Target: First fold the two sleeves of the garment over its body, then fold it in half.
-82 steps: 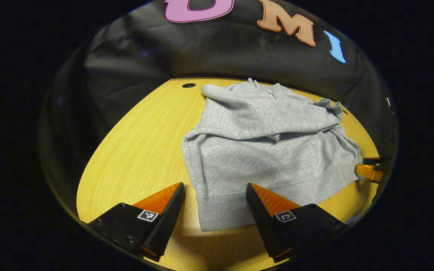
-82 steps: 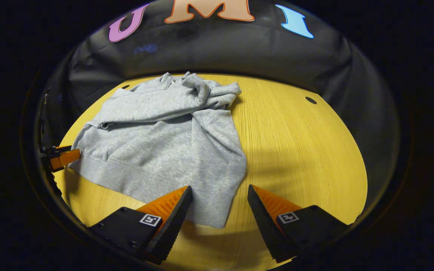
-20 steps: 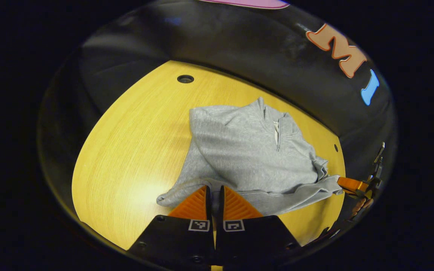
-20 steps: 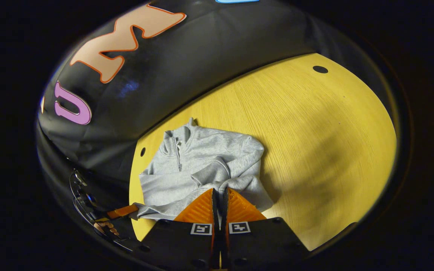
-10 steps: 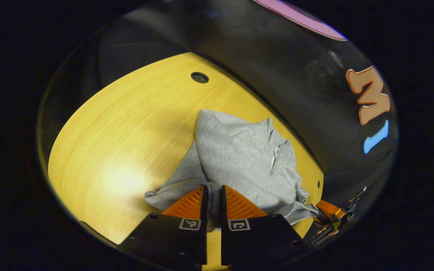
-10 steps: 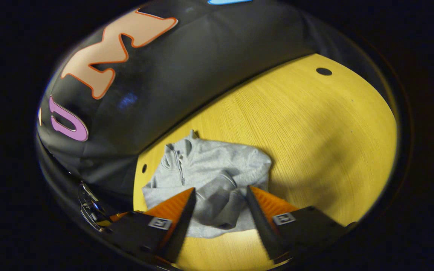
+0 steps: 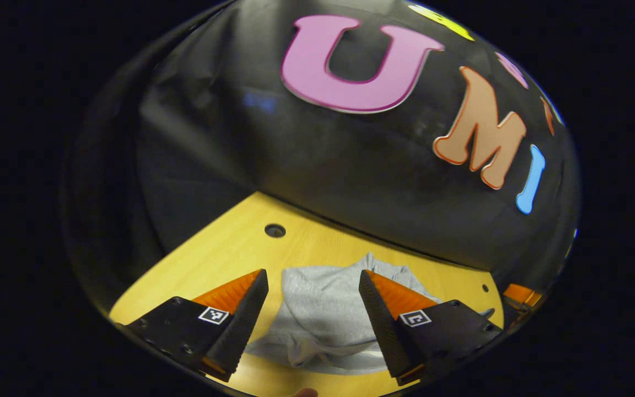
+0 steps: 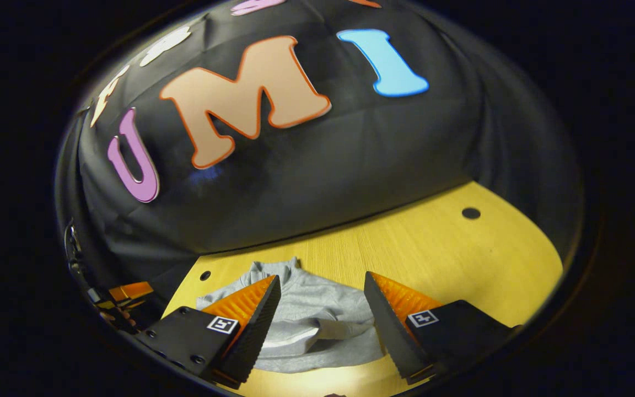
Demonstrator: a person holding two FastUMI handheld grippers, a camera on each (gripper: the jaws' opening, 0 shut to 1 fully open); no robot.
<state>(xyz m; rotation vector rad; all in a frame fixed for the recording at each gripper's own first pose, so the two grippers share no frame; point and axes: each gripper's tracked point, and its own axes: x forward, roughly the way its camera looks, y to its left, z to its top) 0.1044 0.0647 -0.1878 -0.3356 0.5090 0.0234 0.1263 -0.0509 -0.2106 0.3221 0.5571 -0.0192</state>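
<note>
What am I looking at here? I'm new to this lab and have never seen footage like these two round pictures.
A person holds a two-finger gripper in each hand, and each gripper carries a fisheye camera looking forward along its own fingers. In the left gripper view the left gripper shows at the bottom with its fingers spread apart, holding nothing. The right gripper view shows the right gripper likewise open and empty. Below both lies a grey zip-neck sweatshirt, folded into a compact bundle on a yellow wooden table. At the left edge of the right gripper view you can glimpse the other gripper. The black cloth behind is the booth's wall.
</note>
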